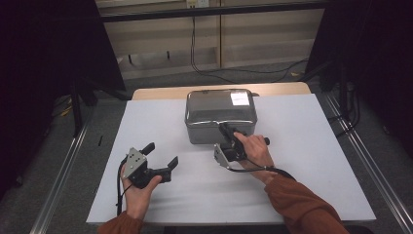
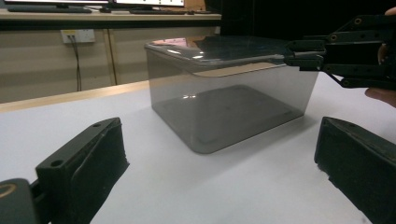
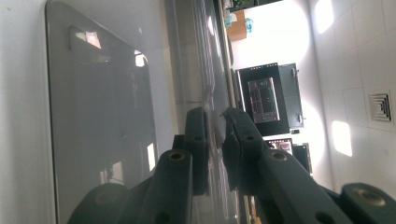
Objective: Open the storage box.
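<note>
— While the right gripper (image 1: 228, 132) is pinched tight on the lid (image 2: 219, 49) of the smoky plastic box (image 1: 220, 117), which step would you say is in hand?

— Taking hold of the lid at its near edge, I'd judge. In the right gripper view the two jaws are pressed together on the thin rim with the lid's flat top running away beyond them. The box itself sits at the far middle of the white table sheet (image 1: 302, 161).

— And the left gripper (image 1: 160, 158)?

— Its jaws are spread wide with nothing between them. It hovers well short of the box, nearer the person and to the box's left side, pointed towards the box's near corner.

— Is the lid seated or already lifting?

— Hard to tell; the box wall is tinted and the seam is dim, though the lid looks to lie flat on the box.

— So the next move?

— Probably the left gripper comes in against the box wall to steady it, so the right can peel the lid upward without dragging the box along.
</note>
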`<state>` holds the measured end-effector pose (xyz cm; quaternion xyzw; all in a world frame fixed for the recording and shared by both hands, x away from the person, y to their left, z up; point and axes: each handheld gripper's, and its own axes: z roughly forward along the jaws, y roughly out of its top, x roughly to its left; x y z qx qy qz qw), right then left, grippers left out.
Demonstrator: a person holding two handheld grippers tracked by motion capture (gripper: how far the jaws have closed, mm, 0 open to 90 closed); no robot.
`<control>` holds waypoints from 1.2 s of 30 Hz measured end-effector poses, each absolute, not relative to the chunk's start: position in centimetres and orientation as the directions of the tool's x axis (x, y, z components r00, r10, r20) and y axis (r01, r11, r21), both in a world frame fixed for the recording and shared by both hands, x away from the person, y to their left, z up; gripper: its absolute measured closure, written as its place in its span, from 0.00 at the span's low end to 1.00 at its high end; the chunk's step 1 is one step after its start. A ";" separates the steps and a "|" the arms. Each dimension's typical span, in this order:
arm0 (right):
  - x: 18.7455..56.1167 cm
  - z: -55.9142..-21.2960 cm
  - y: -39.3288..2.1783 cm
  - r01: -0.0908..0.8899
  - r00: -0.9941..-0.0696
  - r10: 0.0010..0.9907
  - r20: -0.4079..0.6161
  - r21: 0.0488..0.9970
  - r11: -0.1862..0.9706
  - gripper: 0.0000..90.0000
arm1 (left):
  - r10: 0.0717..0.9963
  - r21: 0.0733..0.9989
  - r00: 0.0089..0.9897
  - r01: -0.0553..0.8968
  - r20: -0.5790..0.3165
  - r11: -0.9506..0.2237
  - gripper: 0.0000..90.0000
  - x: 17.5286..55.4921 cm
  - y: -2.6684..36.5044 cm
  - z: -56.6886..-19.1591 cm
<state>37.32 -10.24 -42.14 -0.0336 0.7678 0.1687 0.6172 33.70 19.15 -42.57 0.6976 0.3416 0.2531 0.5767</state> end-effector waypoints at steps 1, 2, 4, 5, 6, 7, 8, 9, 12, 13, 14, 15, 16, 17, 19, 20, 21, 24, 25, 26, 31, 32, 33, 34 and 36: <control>37.3 -42.1 -10.2 -0.257 -0.237 0.157 -0.959 0.218 0.942 0.89 | 0.766 0.978 0.640 0.187 -0.049 -0.093 0.02 33.8 19.0 -42.5; 37.4 -41.9 -10.2 -0.263 -0.235 0.158 -0.959 0.219 0.940 0.89 | 0.759 0.978 0.649 0.184 -0.048 -0.095 0.01 33.9 18.8 -42.5; 37.4 -41.7 -10.3 -0.265 -0.235 0.165 -0.958 0.227 0.937 0.89 | 0.752 0.979 0.658 0.178 -0.041 -0.102 0.01 34.0 18.6 -42.5; 37.4 -41.7 -10.3 -0.265 -0.235 0.165 -0.958 0.227 0.937 0.89 | 0.746 0.979 0.665 0.171 -0.034 -0.108 0.01 34.2 18.6 -42.5; 37.4 -41.6 -10.3 -0.260 -0.238 0.172 -0.956 0.233 0.937 0.89 | 0.744 0.979 0.667 0.171 -0.035 -0.107 0.01 34.3 18.6 -42.5; 37.5 -41.4 -10.4 -0.265 -0.234 0.174 -0.956 0.235 0.935 0.89 | 0.745 0.980 0.666 0.171 -0.036 -0.105 0.01 34.5 18.5 -42.5; 37.5 -41.4 -10.4 -0.265 -0.232 0.178 -0.956 0.238 0.934 0.89 | 0.746 0.978 0.664 0.176 -0.036 -0.109 0.01 34.6 18.5 -42.5; 37.5 -41.3 -10.4 -0.265 -0.232 0.181 -0.956 0.241 0.933 0.89 | 0.752 0.978 0.658 0.180 -0.039 -0.106 0.02 34.8 18.4 -42.5; 37.5 -41.2 -10.4 -0.267 -0.231 0.180 -0.956 0.240 0.933 0.89 | 0.748 0.983 0.663 0.153 -0.027 -0.100 0.02 34.9 18.2 -42.4; 37.5 -41.2 -10.4 -0.263 -0.232 0.188 -0.954 0.248 0.932 0.89 | 0.743 0.982 0.669 0.153 -0.021 -0.110 0.03 35.1 18.2 -42.3; 37.6 -41.0 -10.4 -0.267 -0.229 0.190 -0.955 0.249 0.931 0.89 | 0.744 0.983 0.668 0.149 -0.021 -0.106 0.02 35.2 18.1 -42.3; 37.6 -41.0 -10.4 -0.267 -0.229 0.190 -0.955 0.249 0.931 0.89 | 0.746 0.984 0.666 0.149 -0.023 -0.102 0.02 35.2 18.0 -42.2; 37.6 -41.0 -10.4 -0.268 -0.230 0.192 -0.954 0.251 0.930 0.89 | 0.744 0.984 0.668 0.144 -0.017 -0.106 0.02 35.4 17.9 -42.2; 37.6 -40.9 -10.4 -0.268 -0.226 0.196 -0.954 0.254 0.929 0.90 | 0.740 0.984 0.672 0.146 -0.021 -0.105 0.02 35.6 17.9 -42.1; 37.6 -40.8 -10.4 -0.265 -0.227 0.195 -0.954 0.254 0.930 0.90 | 0.747 0.984 0.664 0.145 -0.021 -0.101 0.03 35.9 17.8 -42.0; 37.6 -40.7 -10.4 -0.267 -0.227 0.197 -0.954 0.256 0.929 0.90 | 0.748 0.985 0.664 0.141 -0.021 -0.098 0.02 36.1 17.8 -41.9; 37.7 -40.6 -10.5 -0.267 -0.230 0.198 -0.953 0.257 0.929 0.90 | 0.749 0.987 0.662 0.137 -0.025 -0.089 0.02 36.3 17.9 -41.8; 37.7 -40.5 -10.5 -0.267 -0.230 0.201 -0.952 0.260 0.928 0.90 | 0.749 0.989 0.662 0.128 -0.025 -0.079 0.01 37.0 17.8 -41.5; 37.7 -40.5 -10.5 -0.267 -0.232 0.204 -0.951 0.264 0.927 0.90 | 0.750 0.988 0.661 0.132 -0.025 -0.084 0.01 37.2 17.7 -41.4; 37.8 -40.3 -10.5 -0.267 -0.229 0.205 -0.952 0.264 0.927 0.90 | 0.754 0.988 0.656 0.139 -0.035 -0.075 0.01 37.4 17.6 -41.4; 37.9 -40.0 -10.5 -0.271 -0.226 0.208 -0.952 0.266 0.925 0.90 | 0.747 0.989 0.665 0.110 0.000 -0.098 0.03 38.4 16.8 -41.1; 37.9 -39.9 -10.5 -0.268 -0.227 0.214 -0.950 0.272 0.924 0.90 | 0.743 0.989 0.669 0.108 0.003 -0.102 0.03 38.6 16.7 -41.1; 37.9 -39.9 -10.5 -0.268 -0.227 0.214 -0.950 0.272 0.924 0.90 | 0.742 0.990 0.670 0.107 0.000 -0.096 0.03 38.9 16.5 -41.1; 37.9 -39.8 -10.5 -0.267 -0.227 0.220 -0.949 0.278 0.923 0.90 | 0.738 0.990 0.675 0.107 -0.006 -0.090 0.03 39.1 16.3 -41.0; 37.9 -39.7 -10.5 -0.266 -0.227 0.225 -0.948 0.282 0.922 0.90 | 0.734 0.990 0.679 0.102 -0.002 -0.092 0.04 39.5 16.0 -41.0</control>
